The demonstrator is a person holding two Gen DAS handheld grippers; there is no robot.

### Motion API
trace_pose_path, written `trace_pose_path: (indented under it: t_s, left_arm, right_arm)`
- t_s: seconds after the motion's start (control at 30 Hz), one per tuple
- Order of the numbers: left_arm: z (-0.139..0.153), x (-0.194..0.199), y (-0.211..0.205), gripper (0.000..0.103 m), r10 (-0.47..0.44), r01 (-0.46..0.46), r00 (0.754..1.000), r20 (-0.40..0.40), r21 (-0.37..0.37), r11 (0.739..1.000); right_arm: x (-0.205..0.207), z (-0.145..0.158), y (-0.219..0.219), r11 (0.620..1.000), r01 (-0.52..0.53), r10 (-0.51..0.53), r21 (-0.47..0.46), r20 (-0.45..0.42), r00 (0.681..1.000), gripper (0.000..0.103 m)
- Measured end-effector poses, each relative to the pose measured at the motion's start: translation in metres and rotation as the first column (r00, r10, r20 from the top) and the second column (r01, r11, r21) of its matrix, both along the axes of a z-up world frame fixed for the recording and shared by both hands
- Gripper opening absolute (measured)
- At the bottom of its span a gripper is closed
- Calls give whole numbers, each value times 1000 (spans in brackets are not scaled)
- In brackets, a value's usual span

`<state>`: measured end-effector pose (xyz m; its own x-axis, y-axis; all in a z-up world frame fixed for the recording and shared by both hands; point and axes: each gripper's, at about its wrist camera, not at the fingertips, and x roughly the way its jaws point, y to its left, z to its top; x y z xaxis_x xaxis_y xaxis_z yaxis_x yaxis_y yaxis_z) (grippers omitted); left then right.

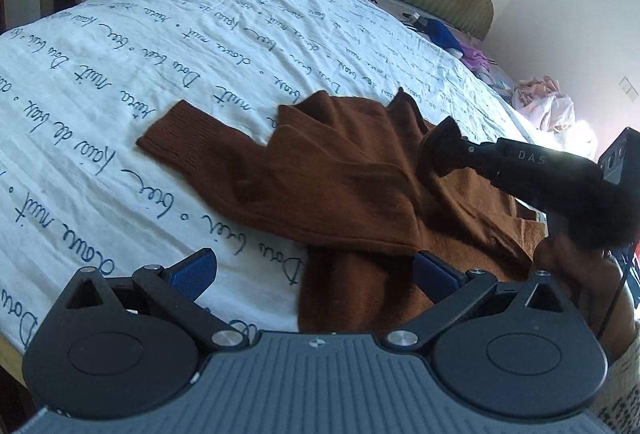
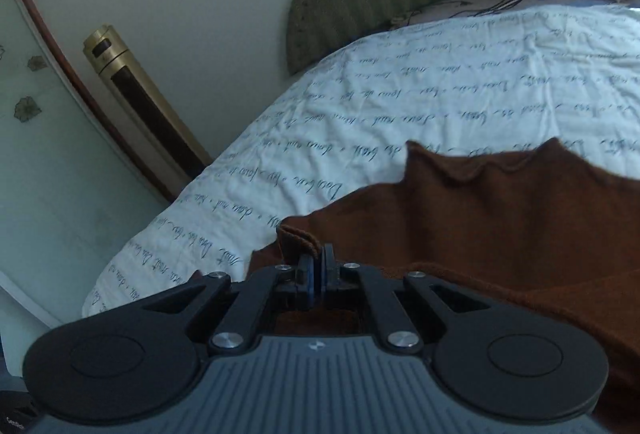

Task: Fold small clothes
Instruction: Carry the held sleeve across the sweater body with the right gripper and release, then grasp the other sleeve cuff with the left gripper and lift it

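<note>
With the sweater [image 1: 360,169] on the bed [image 1: 160,53] pinched at its edge by the clenched right gripper [image 2: 318,268], and the left gripper [image 1: 316,274] released, the fold should be drawn flat and unbunched.

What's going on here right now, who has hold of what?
A person is folding a brown sweater on a bed with a script-printed white cover. The right tongs are shut on a fold of the sweater's edge, lifting it. The left tongs hang open at the near edge, gripping nothing. One sleeve lies spread to the left.
</note>
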<state>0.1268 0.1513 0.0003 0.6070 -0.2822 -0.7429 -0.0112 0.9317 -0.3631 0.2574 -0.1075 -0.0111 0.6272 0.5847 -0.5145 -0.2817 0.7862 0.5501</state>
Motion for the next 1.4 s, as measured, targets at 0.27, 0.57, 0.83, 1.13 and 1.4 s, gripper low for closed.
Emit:
trace_pose_path:
  t_s: [0.27,0.57,0.83,1.13,1.4]
  left_arm:
    - [-3,6,-1,103,-2,2,1000,-11,-11,1000]
    - [-1,6,-18,103,-51,51,999,8,-8,999]
    - [-6,9,-11,103,-19,19,1000,-3,-10,1000]
    - [-1,7,-16,103,-27,27,999,22,-24,999]
    - [-10,14,3,103,15,-15,1000,-13,-10,1000]
  right_arm:
    - [-6,-13,54,999,-40,40,-16,-14,999,2]
    - [-22,-33,74,990,-89,83,-108,-65,994,9]
    - [-63,-6,-56,997,82,-81,-17,46,996,79]
    - [-54,-65,-80,1000,14,-8,28,-199,980,16]
    - [-103,-31,-43,975,-159,143,-153,-108,984,18]
